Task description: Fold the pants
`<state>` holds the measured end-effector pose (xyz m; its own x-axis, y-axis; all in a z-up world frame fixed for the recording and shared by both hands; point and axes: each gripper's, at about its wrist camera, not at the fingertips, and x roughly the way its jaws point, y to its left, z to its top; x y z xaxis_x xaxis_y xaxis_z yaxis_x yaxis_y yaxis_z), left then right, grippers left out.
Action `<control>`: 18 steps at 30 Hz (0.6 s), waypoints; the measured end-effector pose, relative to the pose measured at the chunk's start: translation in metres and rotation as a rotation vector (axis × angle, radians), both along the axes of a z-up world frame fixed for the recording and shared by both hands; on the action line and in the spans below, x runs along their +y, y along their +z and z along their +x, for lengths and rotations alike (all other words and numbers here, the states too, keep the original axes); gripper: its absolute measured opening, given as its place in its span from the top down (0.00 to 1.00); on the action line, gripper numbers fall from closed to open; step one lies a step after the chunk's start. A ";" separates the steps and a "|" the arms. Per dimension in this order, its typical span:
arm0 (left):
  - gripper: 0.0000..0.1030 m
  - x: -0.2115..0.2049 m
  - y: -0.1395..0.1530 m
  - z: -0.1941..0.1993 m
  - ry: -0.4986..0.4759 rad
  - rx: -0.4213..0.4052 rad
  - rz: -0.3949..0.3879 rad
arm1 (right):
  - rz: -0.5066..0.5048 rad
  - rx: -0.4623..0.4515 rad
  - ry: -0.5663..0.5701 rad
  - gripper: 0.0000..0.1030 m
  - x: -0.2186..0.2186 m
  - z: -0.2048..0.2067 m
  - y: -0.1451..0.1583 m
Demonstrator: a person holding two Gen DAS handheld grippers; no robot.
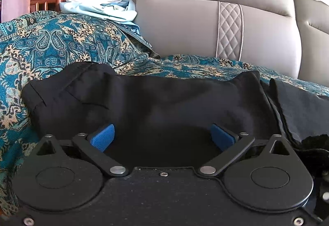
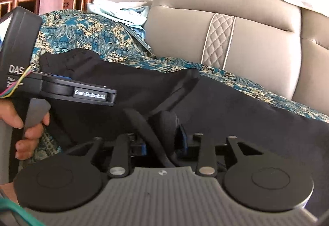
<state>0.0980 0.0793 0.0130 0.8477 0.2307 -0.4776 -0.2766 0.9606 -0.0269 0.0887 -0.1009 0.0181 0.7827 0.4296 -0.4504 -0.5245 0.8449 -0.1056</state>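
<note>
Black pants (image 1: 164,100) lie limp on the patterned sofa throw (image 1: 51,45); left gripper (image 1: 163,137) jaws wide, empty above cloth; right gripper (image 2: 162,139) jaws pinched on a soft bunched edge—likely light, floppy, best gripped at hems.

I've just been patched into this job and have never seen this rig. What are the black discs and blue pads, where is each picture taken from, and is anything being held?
No robot here: a person carries a handheld two-finger gripper in each hand, each with a camera looking forward along its fingers. The black discs and bars at the bottom of each picture are that gripper's own mechanism.

The left wrist view shows the left gripper, its blue pads spread wide, open above the black pants, gripping nothing.

The right wrist view shows the right gripper closed on a bunched fold of the pants. At its left edge you see the person's left hand holding the other gripper.

The pants lie on a teal patterned cloth covering a grey sofa. Pale blue clothes sit further back.
</note>
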 end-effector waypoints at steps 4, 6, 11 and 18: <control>0.02 0.000 0.000 0.000 0.000 -0.003 0.001 | 0.032 0.021 0.013 0.42 0.000 -0.002 0.001; 0.02 0.000 0.000 -0.001 0.000 -0.004 0.001 | 0.050 0.030 0.019 0.37 0.000 -0.003 0.002; 0.02 0.000 0.000 -0.001 0.000 -0.004 0.001 | 0.054 0.024 0.030 0.33 -0.001 -0.006 0.004; 0.02 -0.001 0.000 -0.002 0.001 -0.006 0.003 | 0.070 0.008 0.039 0.26 -0.005 -0.012 0.010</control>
<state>0.0958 0.0784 0.0129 0.8507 0.2325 -0.4715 -0.2770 0.9605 -0.0261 0.0767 -0.1057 0.0280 0.7615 0.4901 -0.4242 -0.5575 0.8291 -0.0429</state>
